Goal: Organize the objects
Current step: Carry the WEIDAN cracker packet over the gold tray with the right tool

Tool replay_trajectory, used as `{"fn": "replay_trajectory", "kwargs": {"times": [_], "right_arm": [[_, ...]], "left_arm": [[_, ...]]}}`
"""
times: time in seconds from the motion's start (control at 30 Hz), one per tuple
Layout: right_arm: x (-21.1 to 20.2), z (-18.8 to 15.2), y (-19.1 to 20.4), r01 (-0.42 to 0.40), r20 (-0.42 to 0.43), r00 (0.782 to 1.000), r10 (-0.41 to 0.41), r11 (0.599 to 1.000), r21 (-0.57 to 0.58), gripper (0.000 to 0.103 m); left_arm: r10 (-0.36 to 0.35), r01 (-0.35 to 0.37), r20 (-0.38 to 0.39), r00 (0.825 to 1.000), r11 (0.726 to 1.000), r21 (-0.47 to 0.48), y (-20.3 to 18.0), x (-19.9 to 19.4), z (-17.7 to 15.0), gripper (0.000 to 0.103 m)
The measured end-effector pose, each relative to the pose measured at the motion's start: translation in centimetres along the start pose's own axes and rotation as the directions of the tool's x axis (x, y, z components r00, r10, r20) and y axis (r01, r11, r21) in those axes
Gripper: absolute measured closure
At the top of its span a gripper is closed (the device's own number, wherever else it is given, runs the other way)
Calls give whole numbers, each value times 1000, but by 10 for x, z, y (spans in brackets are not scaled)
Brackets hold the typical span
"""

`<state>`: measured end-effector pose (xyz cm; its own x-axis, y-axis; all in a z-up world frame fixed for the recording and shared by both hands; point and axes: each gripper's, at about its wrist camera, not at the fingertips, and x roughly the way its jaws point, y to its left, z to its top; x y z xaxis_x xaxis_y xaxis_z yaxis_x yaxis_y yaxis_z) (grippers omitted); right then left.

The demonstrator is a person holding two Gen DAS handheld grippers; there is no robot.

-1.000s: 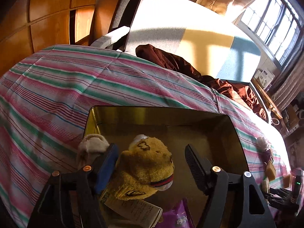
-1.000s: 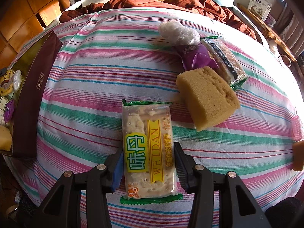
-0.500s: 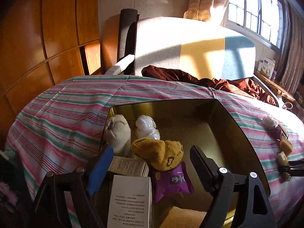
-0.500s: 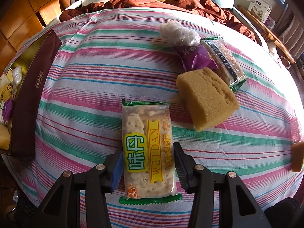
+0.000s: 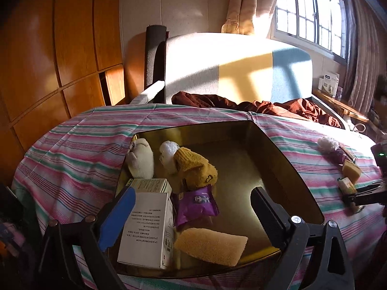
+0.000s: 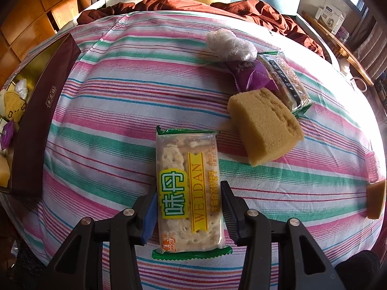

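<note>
My left gripper (image 5: 192,192) hovers over the near end of the gold-lined box (image 5: 290,164), its jaws opening with nothing between the pads. In the box lie a yellow plush toy (image 5: 196,169), a white plush (image 5: 141,159), a plastic-wrapped ball (image 5: 168,152), a purple packet (image 5: 196,204), a white carton (image 5: 147,227) and a sponge (image 5: 210,245). My right gripper (image 6: 188,188) points down at the striped cloth, pads against both long sides of the cracker packet (image 6: 188,164), which lies flat.
Beyond the cracker packet lie a tan sponge (image 6: 263,125), a purple packet (image 6: 251,75), a grain bar (image 6: 283,79) and a wrapped white ball (image 6: 229,44). The box's maroon side (image 6: 41,113) stands at the left. Another sponge piece (image 6: 376,198) sits at the right edge.
My left gripper has drawn back from inside the box and spread wider, leaving the yellow plush toy lying among the other things. The right gripper and cracker packet have stayed put.
</note>
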<state>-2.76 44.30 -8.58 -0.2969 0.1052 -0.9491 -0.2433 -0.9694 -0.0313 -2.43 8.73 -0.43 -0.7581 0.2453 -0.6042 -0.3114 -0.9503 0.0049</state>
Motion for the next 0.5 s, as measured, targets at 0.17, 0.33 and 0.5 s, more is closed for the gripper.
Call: {"fn": "replay_trajectory", "kwargs": {"times": [0.17, 0.33, 0.5], "right_arm": [[-1, 0, 6, 4, 7, 1000, -4, 1000, -1, 56], [-4, -1, 18, -28, 22, 999, 28, 1000, 4, 56], [-12, -4, 19, -102, 56, 993, 100, 994, 24, 56]], "left_arm": [[0, -1, -18, 1000, 1000, -16, 4, -1, -6, 6], [-5, 4, -25, 1000, 1000, -28, 7, -2, -8, 4], [-14, 13, -21, 1000, 999, -33, 11, -4, -10, 4]]}}
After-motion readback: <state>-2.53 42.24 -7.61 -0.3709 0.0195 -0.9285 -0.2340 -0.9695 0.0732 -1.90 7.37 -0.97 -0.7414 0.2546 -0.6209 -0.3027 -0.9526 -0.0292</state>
